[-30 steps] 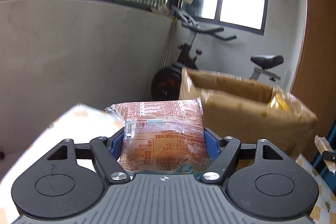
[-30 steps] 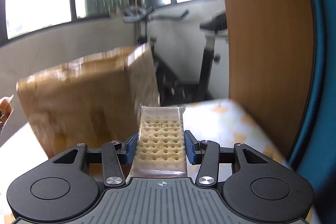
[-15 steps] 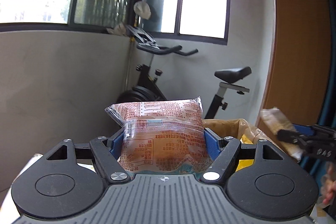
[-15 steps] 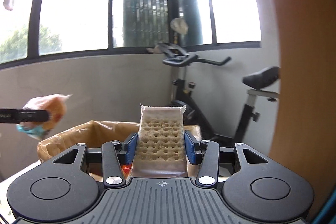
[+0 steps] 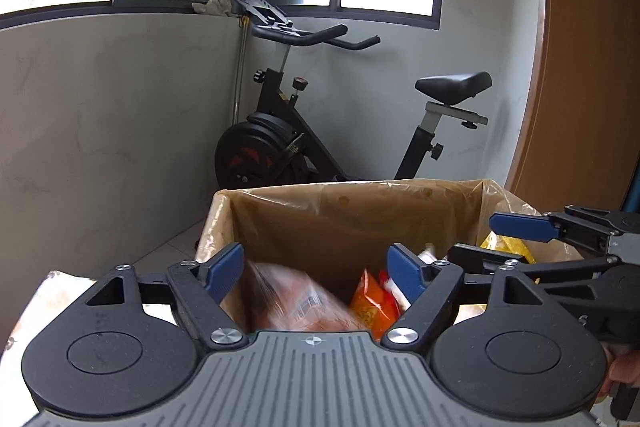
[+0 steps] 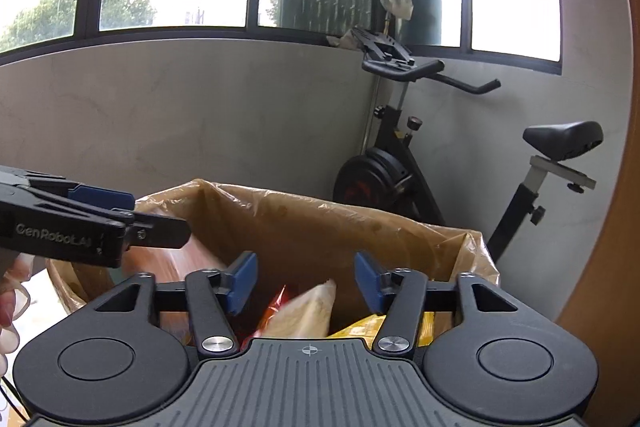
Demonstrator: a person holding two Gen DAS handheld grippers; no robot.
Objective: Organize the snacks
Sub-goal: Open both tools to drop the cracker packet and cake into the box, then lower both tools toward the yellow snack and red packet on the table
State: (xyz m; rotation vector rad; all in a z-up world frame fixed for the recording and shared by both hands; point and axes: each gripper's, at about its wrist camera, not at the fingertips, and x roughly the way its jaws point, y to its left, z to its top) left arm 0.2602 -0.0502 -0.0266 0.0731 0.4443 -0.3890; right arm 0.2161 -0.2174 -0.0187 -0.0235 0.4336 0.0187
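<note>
Both grippers over lined box (image 5: 352,211). Left gripper (image 5: 316,269) jaws opening, pads clear of bread pack (image 5: 296,303), blurred, dropping into box left side. Right gripper (image 6: 306,279) jaws opening, cracker pack (image 6: 308,311) loose below, mid-box. Packs light, soft, film slippery, contents crushable; best pinched gently across flat sides, mid-length.

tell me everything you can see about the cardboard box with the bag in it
The box is brown cardboard, open at the top, lined with a thin crinkled translucent bag folded over its rim. It stands upright in front of an exercise bike. Inside lie snack packets, orange, yellow and pale. Both grippers hover above its opening.
</note>
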